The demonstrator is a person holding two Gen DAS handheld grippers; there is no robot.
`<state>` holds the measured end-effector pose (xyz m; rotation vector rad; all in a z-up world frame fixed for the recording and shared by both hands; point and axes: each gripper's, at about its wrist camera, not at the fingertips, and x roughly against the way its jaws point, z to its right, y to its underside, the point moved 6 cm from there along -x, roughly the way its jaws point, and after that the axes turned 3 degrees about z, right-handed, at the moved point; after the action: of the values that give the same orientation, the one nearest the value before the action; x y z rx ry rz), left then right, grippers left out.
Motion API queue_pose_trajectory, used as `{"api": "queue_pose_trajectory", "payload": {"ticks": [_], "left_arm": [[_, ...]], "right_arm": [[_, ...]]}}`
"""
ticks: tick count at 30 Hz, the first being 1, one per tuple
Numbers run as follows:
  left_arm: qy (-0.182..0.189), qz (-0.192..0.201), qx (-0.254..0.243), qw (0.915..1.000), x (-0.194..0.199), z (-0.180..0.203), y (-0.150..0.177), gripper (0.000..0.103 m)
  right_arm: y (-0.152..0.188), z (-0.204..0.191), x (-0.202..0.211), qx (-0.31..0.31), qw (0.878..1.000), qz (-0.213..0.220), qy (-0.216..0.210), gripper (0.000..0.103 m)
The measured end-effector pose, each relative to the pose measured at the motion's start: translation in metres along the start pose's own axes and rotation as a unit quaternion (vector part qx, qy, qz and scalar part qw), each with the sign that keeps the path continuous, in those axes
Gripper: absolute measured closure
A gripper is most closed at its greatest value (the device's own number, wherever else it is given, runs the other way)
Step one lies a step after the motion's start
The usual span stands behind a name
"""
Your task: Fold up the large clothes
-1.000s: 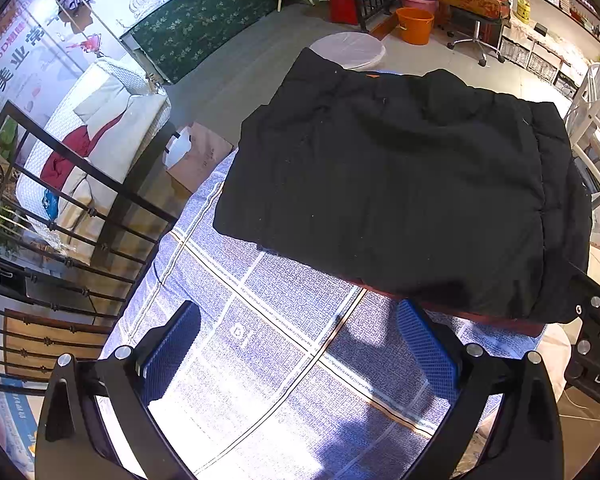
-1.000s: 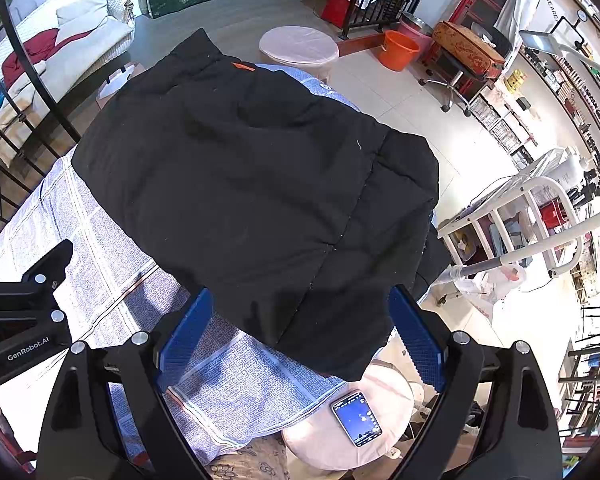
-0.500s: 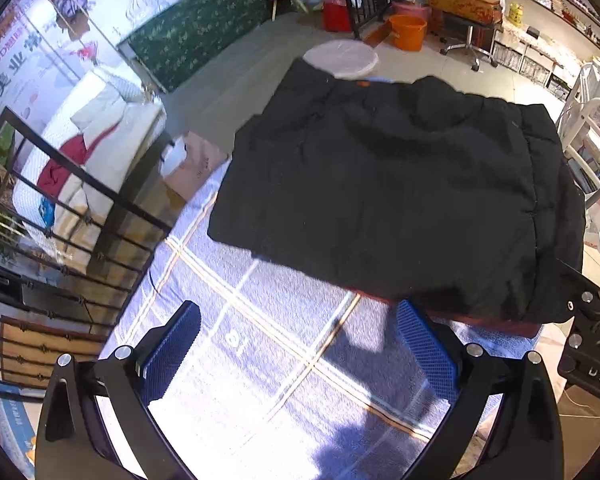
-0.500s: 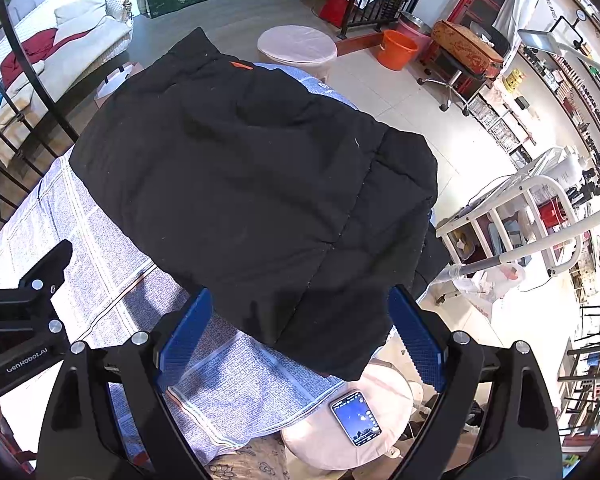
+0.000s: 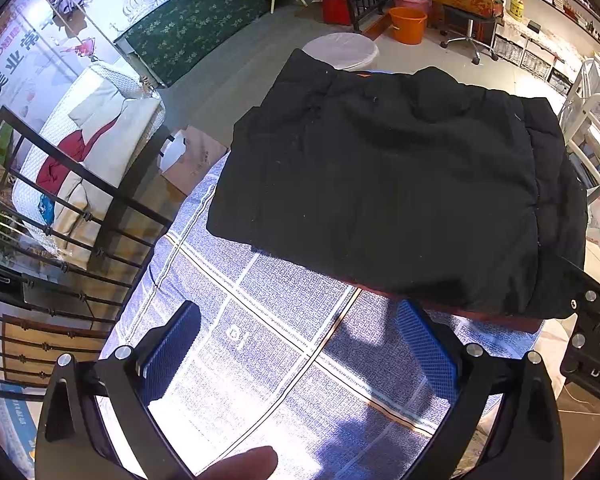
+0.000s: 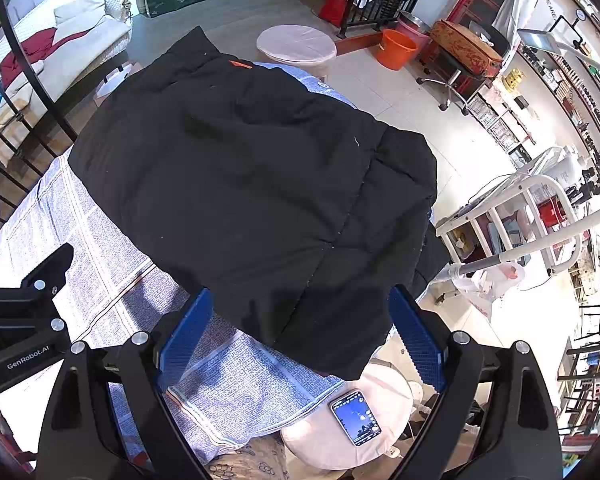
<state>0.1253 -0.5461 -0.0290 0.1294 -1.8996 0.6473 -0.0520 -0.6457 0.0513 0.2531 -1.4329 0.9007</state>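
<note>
A fingertip (image 5: 244, 462) has come into the bottom of my left view; nothing else has shifted. One black jacket (image 5: 388, 184) lies folded on the checked cloth (image 5: 268, 360). My left gripper (image 5: 300, 348) and right gripper (image 6: 300, 340) hang over it, jaws wide, holding nothing. Only my right view shows the one phone (image 6: 356, 416) on a stool (image 6: 388, 436).

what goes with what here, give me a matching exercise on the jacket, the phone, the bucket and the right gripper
Things:
1. black padded jacket
2. smartphone
3. orange bucket
4. right gripper

States or places:
A. on the floor beyond the table
B. jaws open, nothing between the pads
C. lying folded on the checked cloth
D. screen lit, on a pale round stool

Pairs: 1-C, 2-D, 3-A, 4-B
</note>
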Motion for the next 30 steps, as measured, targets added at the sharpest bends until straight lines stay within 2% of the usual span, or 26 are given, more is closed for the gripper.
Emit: {"api": "queue_pose_trajectory", "payload": {"ticks": [30], "left_arm": [[0.004,-0.003,0.002,1.0000,0.0018,0.0005,-0.0010,0.006]], "right_arm": [[-0.0018,0.0009,0.0006,0.000,1.000,0.002,0.001,0.014]]}}
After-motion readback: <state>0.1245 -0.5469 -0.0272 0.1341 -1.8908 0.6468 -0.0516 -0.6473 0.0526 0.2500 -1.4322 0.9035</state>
